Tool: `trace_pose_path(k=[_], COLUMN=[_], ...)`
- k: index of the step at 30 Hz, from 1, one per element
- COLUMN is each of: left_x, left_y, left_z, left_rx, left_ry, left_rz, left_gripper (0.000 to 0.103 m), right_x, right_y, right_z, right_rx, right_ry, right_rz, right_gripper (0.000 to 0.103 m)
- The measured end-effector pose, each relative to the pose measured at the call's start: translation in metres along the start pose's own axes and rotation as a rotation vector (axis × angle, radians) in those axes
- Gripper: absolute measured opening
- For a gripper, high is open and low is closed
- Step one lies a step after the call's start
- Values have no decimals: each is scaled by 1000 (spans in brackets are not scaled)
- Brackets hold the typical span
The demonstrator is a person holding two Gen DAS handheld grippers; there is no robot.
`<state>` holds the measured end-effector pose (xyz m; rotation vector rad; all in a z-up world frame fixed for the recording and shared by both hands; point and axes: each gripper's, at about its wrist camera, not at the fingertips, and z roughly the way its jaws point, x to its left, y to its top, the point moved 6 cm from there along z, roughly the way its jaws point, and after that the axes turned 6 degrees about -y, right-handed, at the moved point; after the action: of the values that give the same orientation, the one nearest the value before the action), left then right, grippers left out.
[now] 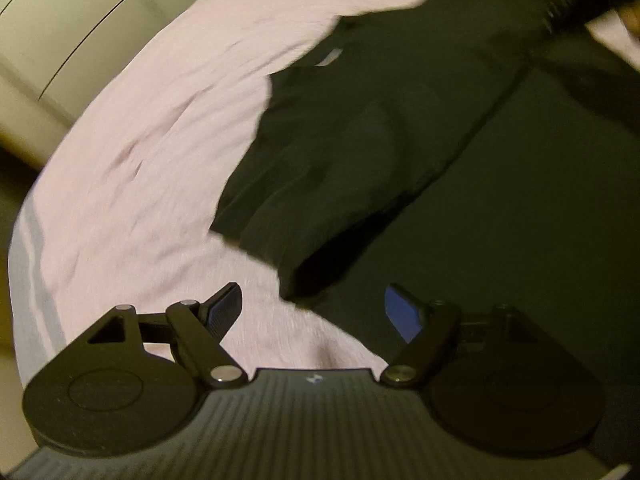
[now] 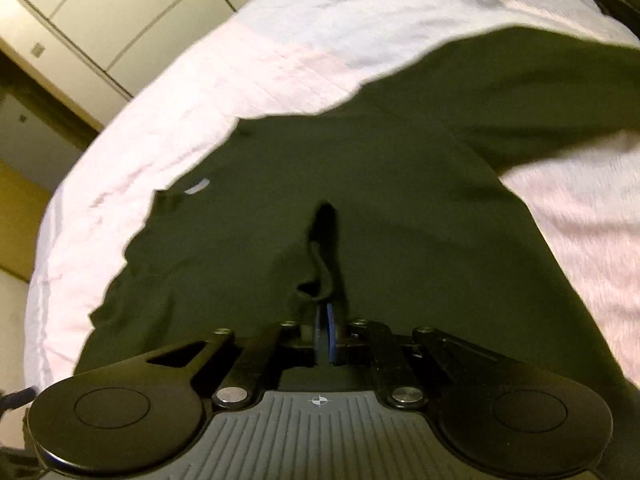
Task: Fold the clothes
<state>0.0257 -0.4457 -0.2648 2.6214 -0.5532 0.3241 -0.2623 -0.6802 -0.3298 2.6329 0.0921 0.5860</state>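
On the bed (image 2: 280,60), right tongs (image 2: 326,320) pinch a fold of the dark garment (image 2: 400,184); left tongs (image 1: 314,308) gape wide, empty, apparently just above the pink sheet (image 1: 160,160).

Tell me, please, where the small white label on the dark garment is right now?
In the right wrist view, the white label sits near the dark garment's left edge, beside the pink bedsheet.

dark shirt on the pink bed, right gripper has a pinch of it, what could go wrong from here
1. The right gripper pinches only a small bunched bit of the dark shirt, so it could slip out when pulled.
2. The left gripper is open and holds nothing, so the shirt may drag and crumple across the pink sheet.
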Motion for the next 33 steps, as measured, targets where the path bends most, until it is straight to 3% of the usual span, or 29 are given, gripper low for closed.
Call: trace_pose_path(k=[2,3,5,8,9,10,11,12,14,17,19,25,33], left_x=[-5,-8,-13,-13,-13,-13,-12,-12,-11,-11,-12,-12,-9], left_y=[4,5,8,7,7,6,6,5,4,5,5,5,-4], left_z=[14,21,34,43,45,48,51,53,57,57,65,80,68], left_rx=[-2,-3,-4,13,20,26,33,40,49,45,60,111,121], left_ry=[0,-1,-1,16,22,29,36,43,56,84,88,60,35], left_rz=[88,132,215,245,249,254,259,263,270,258,242,166,150], left_gripper=[76,76,76,76,76,75,75,75,75,75,72,40,37], right_x=[3,4,2,0,1,1,3,5,9,11,5,-15,-38], right_y=[4,5,6,6,7,7,9,12,22,42,40,34,26], right_z=[4,6,13,20,22,24,23,21,11,-13,-8,6,16], right_rx=[-4,-4,7,31,35,40,47,56,46,-48,-28,30,84], right_ry=[16,24,33,35,32,29,23,16,12,13,-5,-60,-141], right_rz=[-5,-7,2,7,5,3,-1,-7,-18,-36,-44,-67,-92], right_gripper=[47,71,72,71,69,42,22,9,7,7,7,7,8])
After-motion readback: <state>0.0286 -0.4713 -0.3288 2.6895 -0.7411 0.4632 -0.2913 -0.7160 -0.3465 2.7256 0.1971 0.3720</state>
